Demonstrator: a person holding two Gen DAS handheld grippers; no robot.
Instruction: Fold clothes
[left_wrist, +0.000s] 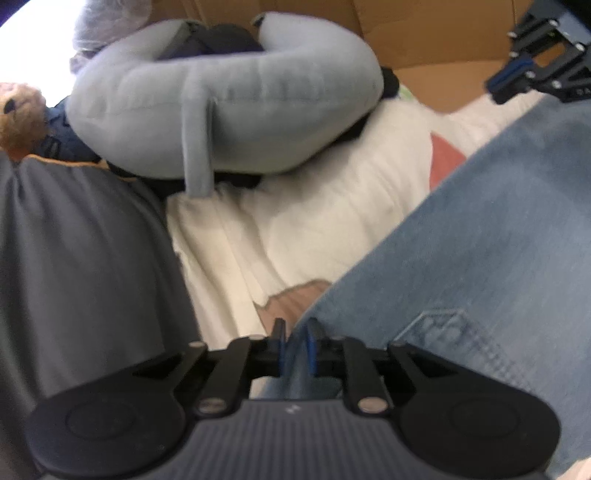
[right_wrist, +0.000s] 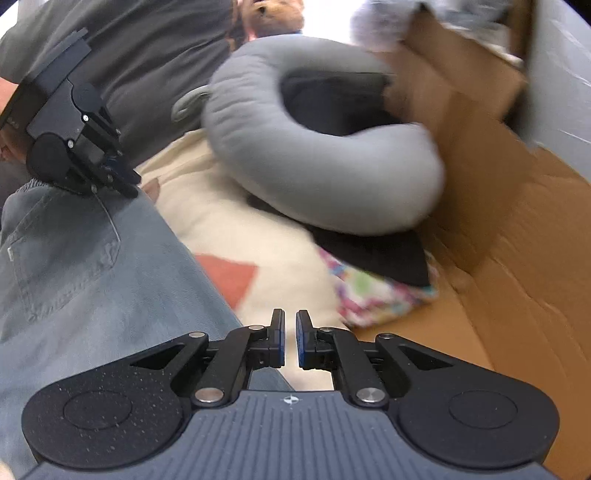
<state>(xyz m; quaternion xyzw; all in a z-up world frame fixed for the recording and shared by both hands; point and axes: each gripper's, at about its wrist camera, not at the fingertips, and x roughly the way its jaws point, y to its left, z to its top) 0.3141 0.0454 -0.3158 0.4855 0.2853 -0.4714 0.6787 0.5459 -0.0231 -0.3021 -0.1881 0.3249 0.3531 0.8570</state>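
Note:
Light blue jeans (left_wrist: 480, 258) lie across a cream quilt (left_wrist: 295, 221). They also show in the right wrist view (right_wrist: 92, 277), with a back pocket up. My left gripper (left_wrist: 297, 345) is shut on the jeans' edge, with denim pinched between its blue pads; it also shows in the right wrist view (right_wrist: 122, 184) at the jeans' far end. My right gripper (right_wrist: 290, 339) is nearly closed with a thin gap and nothing between its fingers, beside the jeans' right edge. It shows in the left wrist view (left_wrist: 517, 74) at the top right.
A grey ring-shaped pillow (left_wrist: 221, 107) sits on dark fabric at the back. A grey cushion (left_wrist: 74, 258) lies left. A cardboard box (right_wrist: 517, 258) stands on the right, with a colourful cloth (right_wrist: 373, 295) beside it. A plush toy (left_wrist: 18, 118) sits far left.

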